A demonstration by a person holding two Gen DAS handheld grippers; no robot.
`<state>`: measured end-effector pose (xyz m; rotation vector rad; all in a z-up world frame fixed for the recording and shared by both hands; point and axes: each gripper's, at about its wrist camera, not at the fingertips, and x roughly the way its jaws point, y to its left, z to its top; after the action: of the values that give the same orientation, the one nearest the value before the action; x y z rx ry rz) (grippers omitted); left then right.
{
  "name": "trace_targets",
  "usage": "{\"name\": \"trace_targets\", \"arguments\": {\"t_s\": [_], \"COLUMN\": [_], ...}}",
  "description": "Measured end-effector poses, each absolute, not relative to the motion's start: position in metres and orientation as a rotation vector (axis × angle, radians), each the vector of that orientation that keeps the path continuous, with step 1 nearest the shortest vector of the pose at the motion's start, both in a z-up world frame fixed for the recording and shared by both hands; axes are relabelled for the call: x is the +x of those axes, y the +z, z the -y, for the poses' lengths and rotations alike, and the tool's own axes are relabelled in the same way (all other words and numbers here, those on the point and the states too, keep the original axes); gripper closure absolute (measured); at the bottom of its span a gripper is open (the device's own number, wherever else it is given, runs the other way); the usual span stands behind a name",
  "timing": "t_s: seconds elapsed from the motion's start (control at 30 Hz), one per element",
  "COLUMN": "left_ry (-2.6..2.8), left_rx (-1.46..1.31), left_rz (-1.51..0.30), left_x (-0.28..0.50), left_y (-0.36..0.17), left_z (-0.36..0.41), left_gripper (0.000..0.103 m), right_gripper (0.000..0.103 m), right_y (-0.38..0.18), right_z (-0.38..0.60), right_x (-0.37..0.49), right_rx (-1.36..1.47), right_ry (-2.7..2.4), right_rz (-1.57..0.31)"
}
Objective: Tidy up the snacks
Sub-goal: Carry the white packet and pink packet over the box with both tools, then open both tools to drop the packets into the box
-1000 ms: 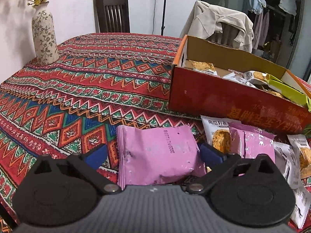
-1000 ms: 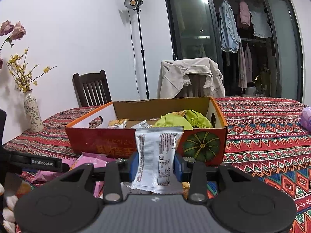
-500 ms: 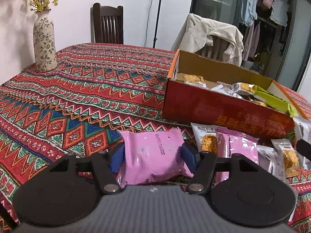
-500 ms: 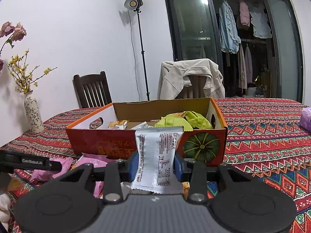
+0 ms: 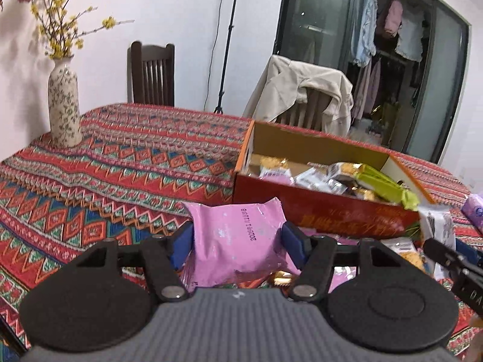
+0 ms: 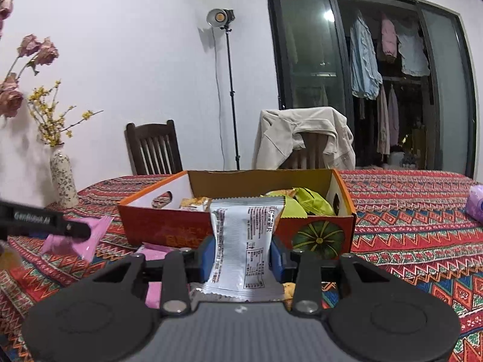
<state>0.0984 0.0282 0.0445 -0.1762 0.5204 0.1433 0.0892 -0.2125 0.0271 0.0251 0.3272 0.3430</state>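
We see the left hand-held gripper [image 5: 237, 238] clamped on a pink snack packet [image 5: 238, 235] at lower centre, just short of the red box [image 5: 332, 211] rim. The right hand-held gripper [image 6: 243, 253] pinches a white snack packet [image 6: 244, 241] upright before the box's near wall. The patterned worktop [image 5: 120, 163] at left lies open.

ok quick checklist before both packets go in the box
1. Left tool clamped on pink packet: ok.
2. Right tool clamped on white packet: ok.
3. Pink packet lifted off the tablecloth: ok.
4. Cardboard box open on top: ok.
5. Free space in box: ok at its left end; green packets fill the right.
6. Tools clear of each other on the way: cannot tell.
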Motion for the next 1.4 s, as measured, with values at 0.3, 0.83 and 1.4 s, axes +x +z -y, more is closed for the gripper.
{"name": "trace_targets", "arguments": {"t_s": [0.3, 0.83, 1.4], "left_ry": [0.086, 0.068, 0.097], "left_rx": [-0.145, -0.125, -0.164], "left_rz": [-0.462, -0.401, -0.433], "left_x": [0.106, 0.184, 0.255], "left_y": [0.07, 0.095, 0.064], "left_z": [-0.007, 0.023, 0.015], "left_gripper": [0.038, 0.038, 0.038], "right_gripper": [0.066, 0.066, 0.066], "right_y": [0.051, 0.09, 0.069], "right_z": [0.211, 0.213, 0.213], "right_x": [0.084, 0.163, 0.244], "right_rx": [-0.001, 0.004, 0.059], "right_ry": [0.351, 0.282, 0.229], "right_rz": [-0.261, -0.244, -0.295]}}
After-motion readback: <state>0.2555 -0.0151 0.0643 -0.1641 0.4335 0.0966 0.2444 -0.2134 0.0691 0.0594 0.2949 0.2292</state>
